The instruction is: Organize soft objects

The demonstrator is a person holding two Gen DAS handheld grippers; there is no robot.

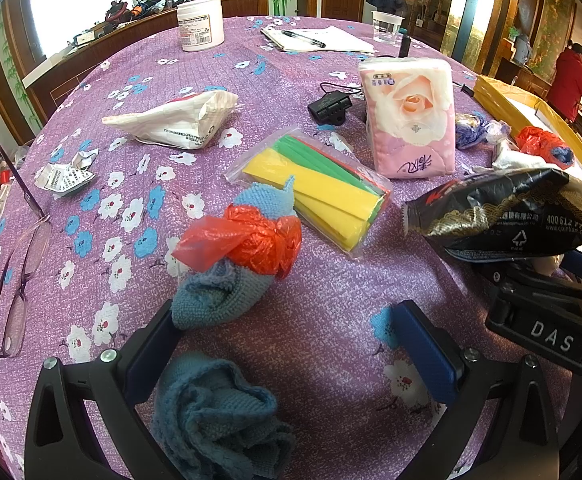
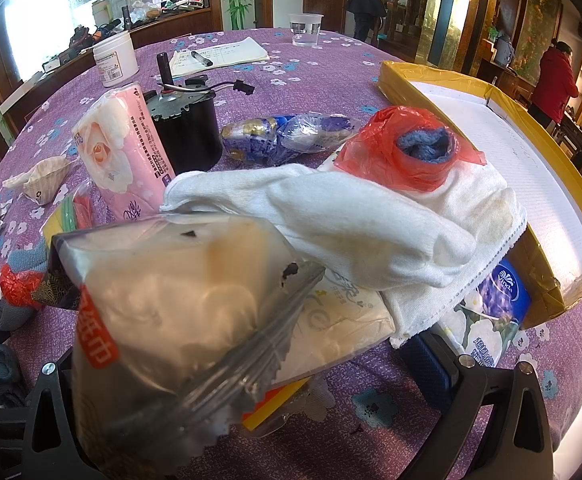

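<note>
Two hand-held grippers are in my feeds over one round bench under a purple flowered cloth. Biggest on it is the yellow-rimmed tray with a white liner at my right. Against its near corner a white cloth lies heaped, carrying a red plastic bag wrapped around a blue knitted piece. My right hand-held gripper appears to hold a clear crinkly packet of pale tissue; the packet covers the left finger, so I cannot tell how the jaws stand. From the left wrist camera the packet shows its black printed back. A pink rose-print tissue pack stands upright mid-bench, and a clear bag of yellow and green sponge strips lies flat just beside it. My left hand-held gripper is spread wide and empty. A crumpled blue knitted cloth sits between its fingers, close to the left one. Just beyond the left fingertip lies a blue knitted roll with a red bag around its middle. Farther left rest a white paper pouch, purple-framed glasses and a crumpled printed scrap.
</note>
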